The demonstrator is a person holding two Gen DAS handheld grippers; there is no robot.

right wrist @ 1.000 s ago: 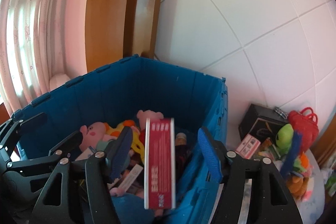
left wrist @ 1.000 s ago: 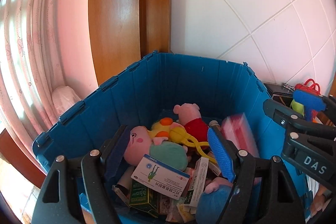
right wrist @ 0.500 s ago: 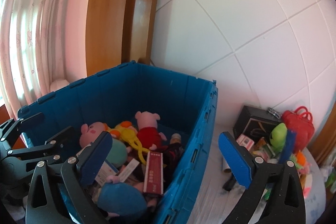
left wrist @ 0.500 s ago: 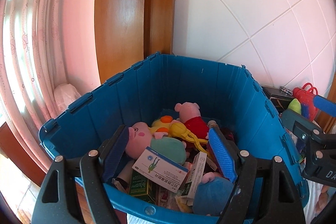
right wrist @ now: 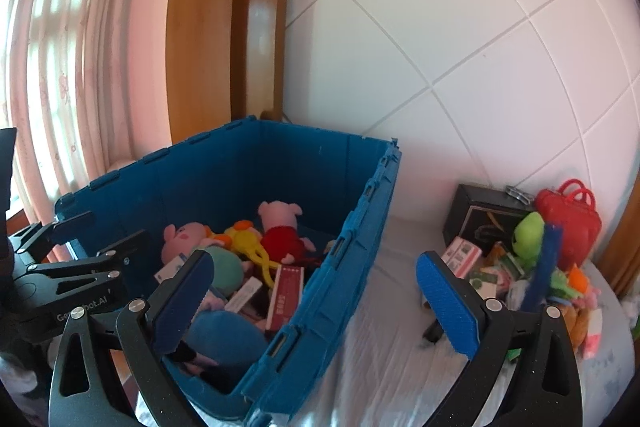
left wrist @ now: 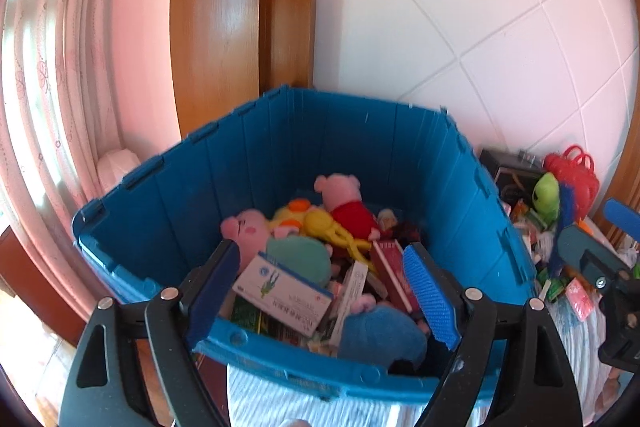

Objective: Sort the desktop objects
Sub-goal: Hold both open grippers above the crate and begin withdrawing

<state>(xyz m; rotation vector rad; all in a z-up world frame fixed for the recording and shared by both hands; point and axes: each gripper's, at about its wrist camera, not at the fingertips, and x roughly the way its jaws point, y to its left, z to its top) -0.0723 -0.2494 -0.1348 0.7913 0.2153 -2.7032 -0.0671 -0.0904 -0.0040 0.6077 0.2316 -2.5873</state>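
Both grippers empty: right gripper point(right wrist: 322, 301) spread wide, jaws lately opening with nothing between them; left gripper point(left wrist: 320, 293) also parted and widening, pads clear of the contents below. The red box point(right wrist: 285, 297) lies flat in the blue crate point(right wrist: 360, 239), near its right wall among plush toys point(right wrist: 280, 227) and cartons, long axis running from the near rim toward the far wall, printed face up. Risk as judged: the right gripper's left finger hangs over the crate rim and could clip it when swinging toward the pile of leftover items point(right wrist: 520, 267) on the table.
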